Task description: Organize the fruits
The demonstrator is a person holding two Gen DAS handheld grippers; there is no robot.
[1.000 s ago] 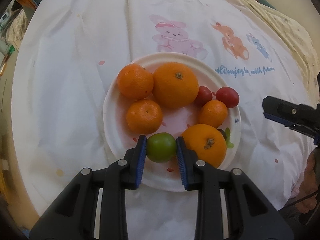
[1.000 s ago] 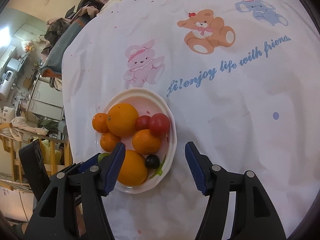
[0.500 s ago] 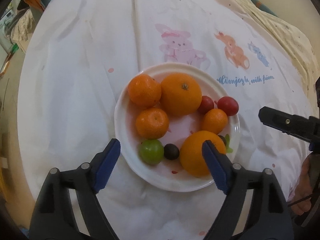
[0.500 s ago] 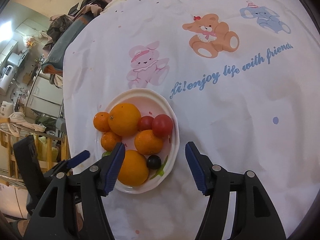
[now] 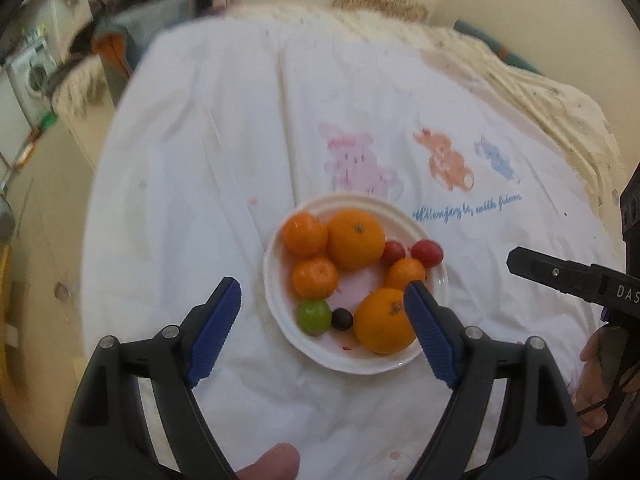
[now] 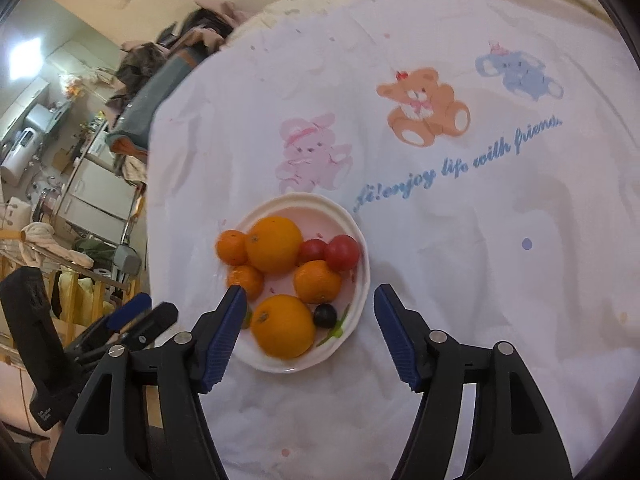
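Item: white plate [image 5: 276, 304] of fruit, resting on a white tablecloth [image 5: 192, 184] printed with cartoon animals.

Contents, left wrist view: two large oranges, one at the far middle [image 5: 356, 239] and one at the near right [image 5: 384, 321]; three small mandarins [image 5: 315, 283]; two red tomatoes [image 5: 427, 252] at the far right rim; one green fruit [image 5: 314, 317] at the near left rim, with a dark grape [image 5: 342, 319] touching or just beside it. All fruit sits on the plate; none is seen on the cloth.

Left claw [image 5: 322, 322]: jaws spread wide, holding nothing. It hangs above the near edge of the plate, with the green fruit and grape lying between and just ahead of its tips, the near orange against the line of its right finger.

Right claw [image 6: 310, 328]: jaws likewise spread, empty. From its own view the plate [image 6: 360, 280] lies ahead and slightly left, the near orange [image 6: 283, 327] and grape [image 6: 325, 315] closest to it.

Bearing: the fruits are round, so none has a long axis or heading to match; the near orange shows its stem scar upward. Judgement: the left claw is the nearer to the green fruit; the right is the nearer to the tomatoes. The task appears largely complete.
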